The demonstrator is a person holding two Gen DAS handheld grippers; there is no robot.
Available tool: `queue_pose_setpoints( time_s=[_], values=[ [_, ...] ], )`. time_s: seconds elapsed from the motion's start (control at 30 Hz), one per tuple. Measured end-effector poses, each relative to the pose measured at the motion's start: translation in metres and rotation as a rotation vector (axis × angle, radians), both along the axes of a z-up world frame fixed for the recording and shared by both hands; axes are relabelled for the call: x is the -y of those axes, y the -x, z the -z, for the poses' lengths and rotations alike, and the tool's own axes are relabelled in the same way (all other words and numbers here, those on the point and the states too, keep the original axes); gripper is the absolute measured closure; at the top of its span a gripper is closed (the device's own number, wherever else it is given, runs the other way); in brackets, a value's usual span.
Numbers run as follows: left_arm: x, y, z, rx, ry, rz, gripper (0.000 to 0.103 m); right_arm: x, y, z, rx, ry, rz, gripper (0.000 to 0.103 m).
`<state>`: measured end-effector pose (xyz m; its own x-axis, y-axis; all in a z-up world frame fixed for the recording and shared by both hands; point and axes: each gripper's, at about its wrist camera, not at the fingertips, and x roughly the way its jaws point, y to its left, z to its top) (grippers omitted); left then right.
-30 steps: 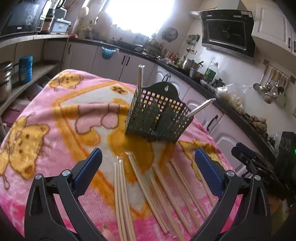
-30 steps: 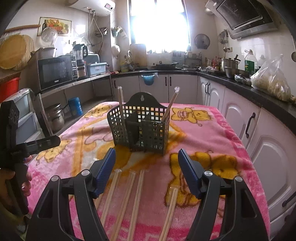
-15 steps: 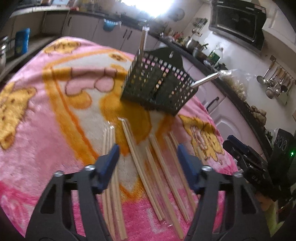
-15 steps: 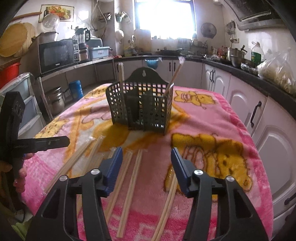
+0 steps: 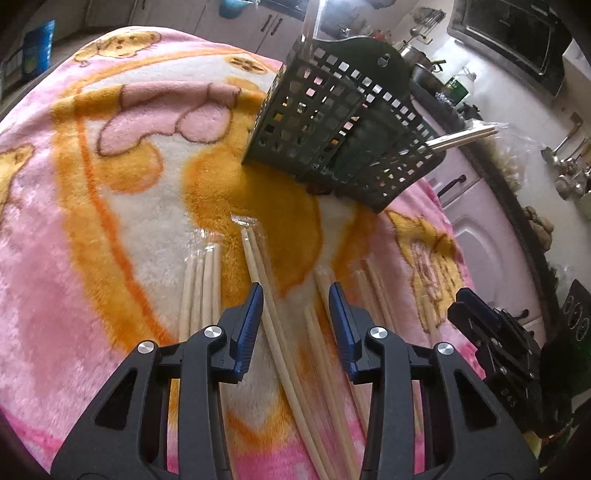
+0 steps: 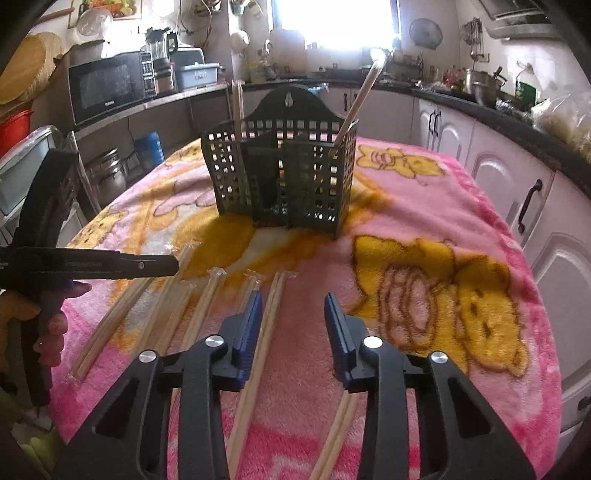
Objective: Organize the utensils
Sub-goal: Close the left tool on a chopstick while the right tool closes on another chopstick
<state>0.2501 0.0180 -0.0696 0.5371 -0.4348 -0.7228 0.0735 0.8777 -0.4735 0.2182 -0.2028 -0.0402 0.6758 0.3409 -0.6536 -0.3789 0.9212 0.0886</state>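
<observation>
A fluffy, matt pink and orange blanket (image 5: pixel 92 229) is spread out. Pale wooden chopsticks (image 5: pixel 266 295) are sheathed in glossy clear plastic. The dark green basket (image 6: pixel 284 173) is moulded of perforated matt plastic.

The near ends of the wrapped chopstick pairs (image 5: pixel 273 325) ran under the left gripper (image 5: pixel 295 321) and off the bottom edge. In the right wrist view, the right gripper (image 6: pixel 293 325) likewise hid the lower lengths of the pairs. The interior of the green utensil basket (image 6: pixel 284 173) stayed dark, its compartments hard to tell apart. The window (image 6: pixel 332 18) was blown out white.
</observation>
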Motion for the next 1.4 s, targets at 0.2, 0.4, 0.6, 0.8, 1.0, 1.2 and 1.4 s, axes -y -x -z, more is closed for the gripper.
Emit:
queue_pose_setpoints(
  time_s=[0.2, 0.4, 0.6, 0.8, 1.0, 1.2, 1.4],
  values=[
    [0.005, -0.014, 0.004, -0.008, -0.032, -0.026, 0.075, -0.011, -0.022, 0.012, -0.075, 0.005, -0.018, 0.077],
    [0.004, -0.030, 0.010, -0.036, -0.062, -0.058, 0.075, -0.023, -0.044, 0.023, -0.151, -0.002, -0.035, 0.077],
    [0.001, -0.037, 0.017, -0.049, -0.062, -0.065, 0.077, -0.029, -0.063, 0.033, -0.214, -0.014, -0.038, 0.078],
    [-0.006, -0.043, 0.020, -0.057, -0.058, -0.073, 0.095, -0.035, -0.076, 0.039, -0.250, -0.011, -0.041, 0.079],
    [-0.006, -0.047, 0.018, -0.051, -0.055, -0.061, 0.098, -0.039, -0.092, 0.039, -0.300, -0.001, -0.032, 0.080],
    [-0.002, -0.042, 0.007, -0.016, -0.048, -0.035, 0.102, -0.042, -0.099, 0.035, -0.316, 0.036, -0.044, 0.096],
    [0.004, -0.035, -0.013, 0.048, -0.059, -0.007, 0.102, -0.039, -0.081, 0.006, -0.231, -0.005, -0.067, 0.097]
  ],
)
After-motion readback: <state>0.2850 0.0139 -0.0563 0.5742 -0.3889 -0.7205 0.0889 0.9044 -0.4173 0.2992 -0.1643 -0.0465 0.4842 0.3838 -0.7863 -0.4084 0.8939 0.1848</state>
